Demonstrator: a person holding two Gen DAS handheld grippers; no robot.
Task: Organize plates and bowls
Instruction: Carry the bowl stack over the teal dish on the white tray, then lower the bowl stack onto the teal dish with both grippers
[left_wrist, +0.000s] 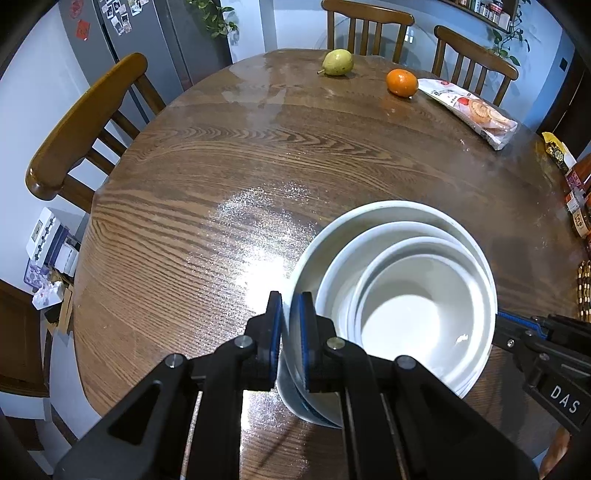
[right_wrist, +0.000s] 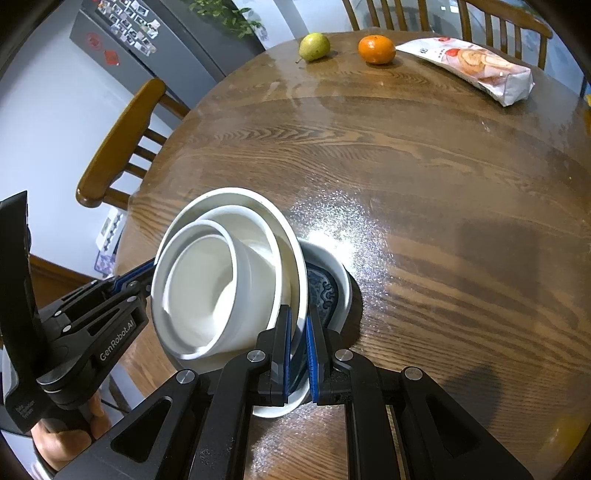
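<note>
Three white bowls are nested: a large outer bowl (left_wrist: 369, 212) (right_wrist: 229, 194), a middle bowl (left_wrist: 338, 269) (right_wrist: 258, 229) and a small inner bowl (left_wrist: 406, 321) (right_wrist: 199, 295). My left gripper (left_wrist: 290, 299) (right_wrist: 151, 266) is shut on the outer bowl's left rim. On the opposite rim, my right gripper (right_wrist: 299, 314) (left_wrist: 498, 321) is shut too. The stack tilts over a blue-patterned plate (right_wrist: 327, 291) lying on the round wooden table (left_wrist: 221, 166). I cannot tell whether the stack touches the plate.
A pear (left_wrist: 338, 62), an orange (left_wrist: 402, 82) and a snack packet (left_wrist: 469, 110) lie at the table's far side. Wooden chairs (left_wrist: 85, 122) ring the table. Packets and jars (left_wrist: 576, 192) crowd the right edge. A hand (right_wrist: 62, 439) holds the left gripper's handle.
</note>
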